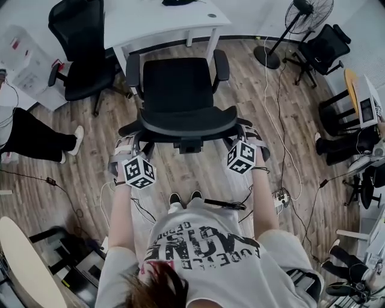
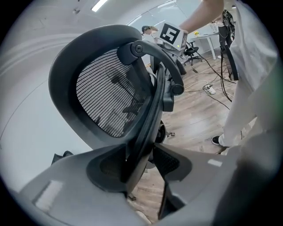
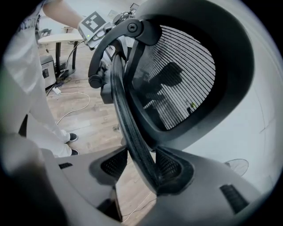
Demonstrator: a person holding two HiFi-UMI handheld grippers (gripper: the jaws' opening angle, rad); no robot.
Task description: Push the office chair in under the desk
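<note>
The black office chair point(image 1: 177, 84) stands in the middle of the head view, its seat facing the white desk point(image 1: 162, 21) at the top. The mesh backrest point(image 1: 180, 123) is nearest me. My left gripper point(image 1: 135, 144) holds the backrest's left rim, my right gripper point(image 1: 242, 135) the right rim. In the left gripper view the dark rim point(image 2: 148, 114) runs down between the jaws of the left gripper point(image 2: 141, 152), which close on it. In the right gripper view the rim point(image 3: 128, 119) likewise sits between the jaws of the right gripper point(image 3: 141, 161). The chair's base is hidden under the seat.
A second black chair point(image 1: 81, 54) stands left of the desk beside a white cabinet point(image 1: 24, 60). A floor fan point(image 1: 307, 18) and another chair point(image 1: 322, 48) are at the upper right. Someone's legs point(image 1: 36, 141) reach in at left. Cables and a power strip point(image 1: 280, 195) lie right of me.
</note>
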